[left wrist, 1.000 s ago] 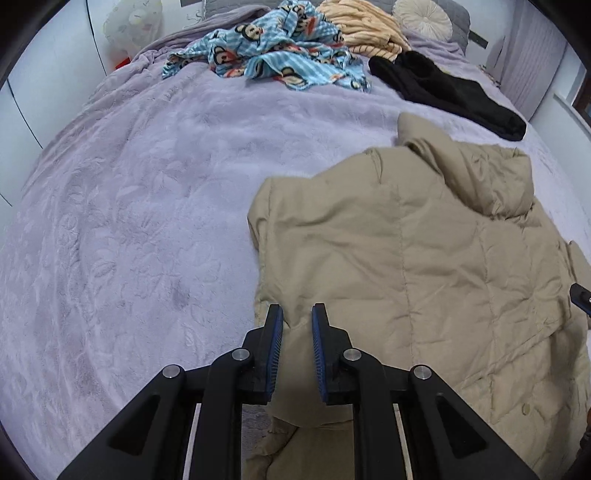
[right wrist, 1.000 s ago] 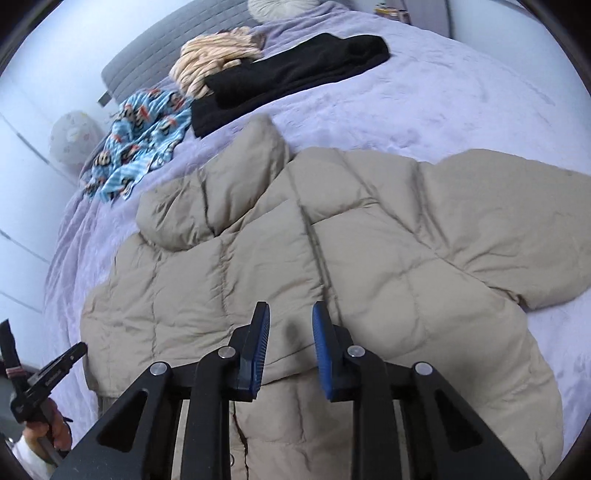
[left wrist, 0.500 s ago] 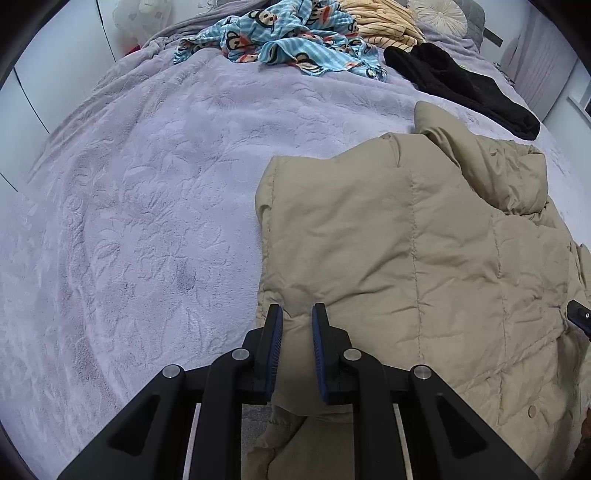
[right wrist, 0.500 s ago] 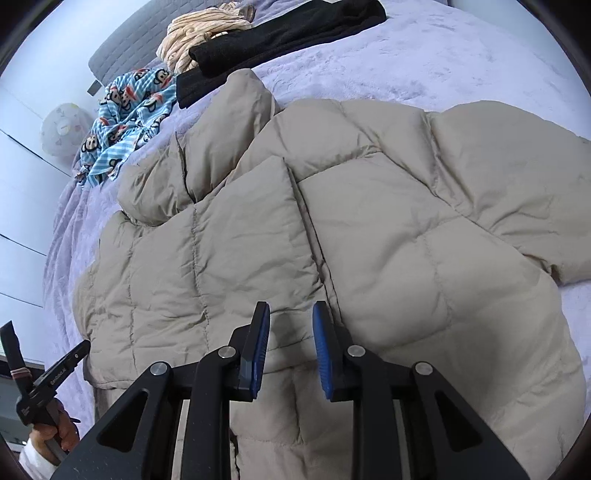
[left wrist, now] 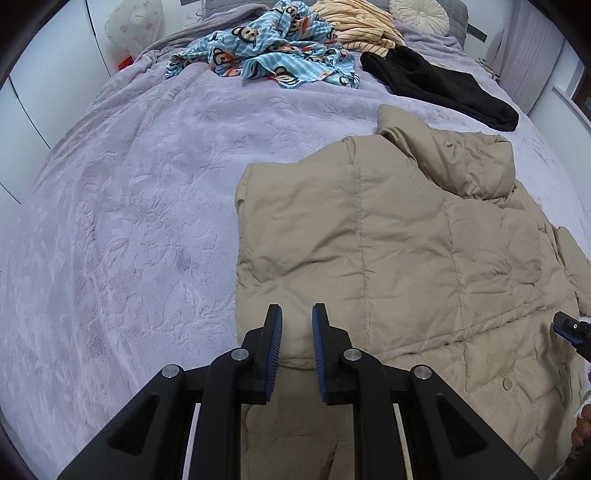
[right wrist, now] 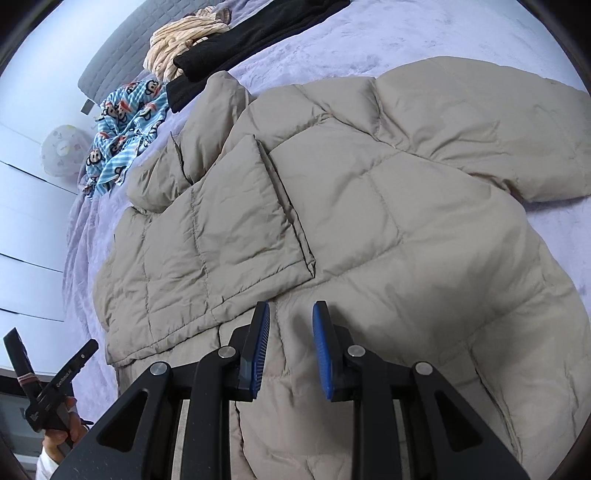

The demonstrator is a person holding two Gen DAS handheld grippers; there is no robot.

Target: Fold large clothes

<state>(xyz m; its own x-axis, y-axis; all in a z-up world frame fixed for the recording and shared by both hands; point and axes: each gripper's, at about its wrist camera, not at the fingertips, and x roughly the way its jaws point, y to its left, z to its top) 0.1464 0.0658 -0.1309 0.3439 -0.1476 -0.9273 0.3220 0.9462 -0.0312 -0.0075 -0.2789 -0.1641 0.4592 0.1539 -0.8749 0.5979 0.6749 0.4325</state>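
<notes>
Two grips on one tan jacket (left wrist: 406,240): left tool (left wrist: 296,332) nearly closed on a thin fold at the hem's left corner, right tool (right wrist: 291,332) a little wider, pinching a thicker ridge of padding nearer the middle of the hem. Spread across a purple bed (left wrist: 129,221), hood (left wrist: 461,162) toward the headboard, one front panel (right wrist: 221,229) already turned inward, right sleeve (right wrist: 498,122) flung out to the side. Well beyond the hood, apart from the jacket: a blue cartoon-print cloth (left wrist: 269,48), a black garment (left wrist: 436,81), a striped top (left wrist: 354,22).

Probably the start of a fold from hem toward hood. For a clean result:

- Lift both ends of the hem together and level, for a straight leading edge.
- Raise high enough to clear the padding below; otherwise a real risk of dragging the turned-in panel open again.
- Deal with the loose sleeve first, or accept a flap sticking out of the finished bundle.
- Set the hem down square with the shoulders, then press out trapped air before letting go: puffy, slippery shell, likely to spring back.
</notes>
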